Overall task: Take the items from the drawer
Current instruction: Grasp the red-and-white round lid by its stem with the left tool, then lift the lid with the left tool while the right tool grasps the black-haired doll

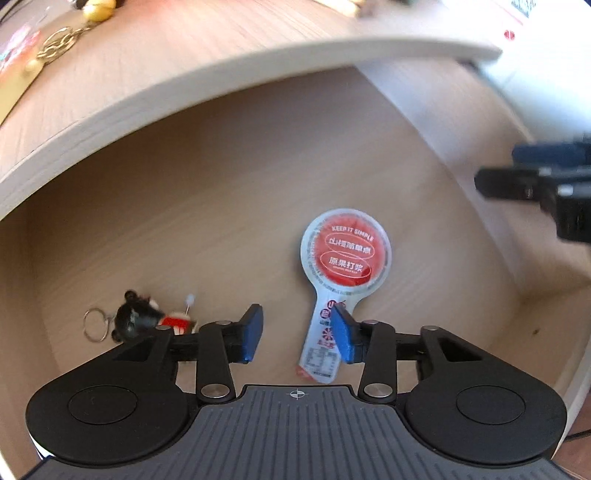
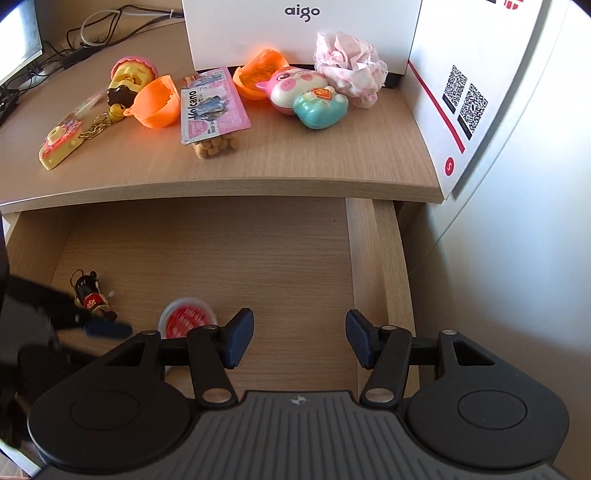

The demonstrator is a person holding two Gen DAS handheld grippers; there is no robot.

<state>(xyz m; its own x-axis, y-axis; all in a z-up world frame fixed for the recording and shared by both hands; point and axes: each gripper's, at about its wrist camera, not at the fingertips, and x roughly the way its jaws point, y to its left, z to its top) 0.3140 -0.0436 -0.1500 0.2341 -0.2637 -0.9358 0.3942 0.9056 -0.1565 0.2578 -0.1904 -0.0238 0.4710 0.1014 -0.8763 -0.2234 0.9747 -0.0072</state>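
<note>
Hovering over the open drawer [image 2: 369, 258], we are holding both claws apart and empty: left gripper [image 1: 297, 334] above the red-lidded sachet [image 1: 343, 254], keychain [image 1: 136, 319] beside it, right gripper [image 2: 299, 339] over bare wood.

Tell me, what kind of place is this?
Probably a home or office desk. A light wooden desktop carries toys and snacks in front of a white "aigo" box, tangled cables lie at the back, and a pulled-out wooden drawer sits below.

I'm looking at a home desk corner: wooden table [image 2: 295, 162] with open drawer [image 2: 207, 251], toys, cables [image 2: 74, 40], a white box [image 2: 295, 33].
</note>
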